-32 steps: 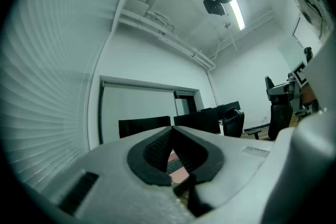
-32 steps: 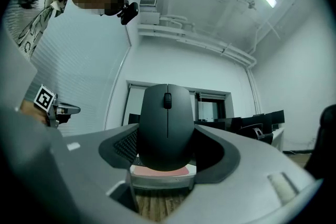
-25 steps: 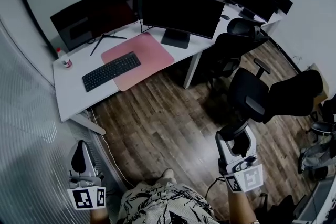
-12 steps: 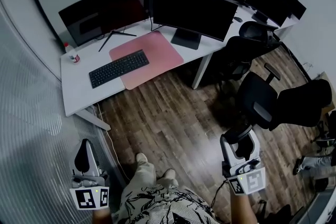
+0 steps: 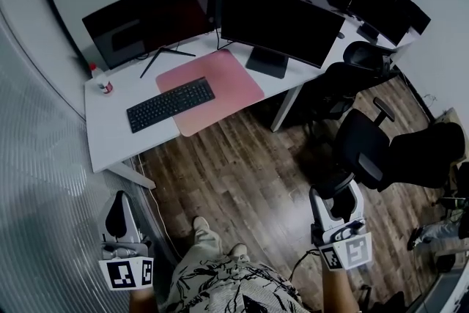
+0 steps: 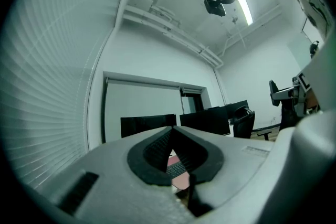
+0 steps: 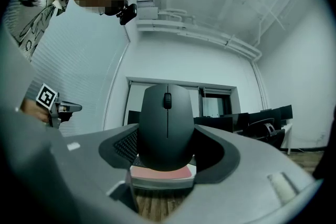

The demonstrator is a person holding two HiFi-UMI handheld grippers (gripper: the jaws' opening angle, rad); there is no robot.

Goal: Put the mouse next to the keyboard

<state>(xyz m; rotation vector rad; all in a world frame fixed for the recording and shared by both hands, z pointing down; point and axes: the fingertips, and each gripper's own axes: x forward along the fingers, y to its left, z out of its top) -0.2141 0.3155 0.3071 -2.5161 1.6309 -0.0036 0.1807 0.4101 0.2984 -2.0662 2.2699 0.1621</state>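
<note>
A dark grey mouse (image 7: 167, 126) sits upright between the jaws of my right gripper (image 7: 167, 157), which is shut on it; in the head view the right gripper (image 5: 338, 204) hangs low at the right over the wooden floor. A black keyboard (image 5: 171, 105) lies on the white desk (image 5: 110, 130), its right half on a pink mat (image 5: 220, 80). My left gripper (image 5: 117, 218) is low at the left, far from the desk. Its jaws (image 6: 170, 157) stand nearly closed with nothing between them; the keyboard (image 6: 177, 169) shows through the gap.
Two black monitors (image 5: 150, 17) (image 5: 282, 24) stand behind the keyboard. A small red-capped bottle (image 5: 103, 85) is at the desk's left end. Black office chairs (image 5: 366, 143) stand to the right on the wood floor (image 5: 242, 172). A ribbed glass wall (image 5: 37, 187) runs along the left.
The desk and keyboard have shifted slightly right and down in the head view as the person steps toward them. Both grippers stay low, the mouse still held.
</note>
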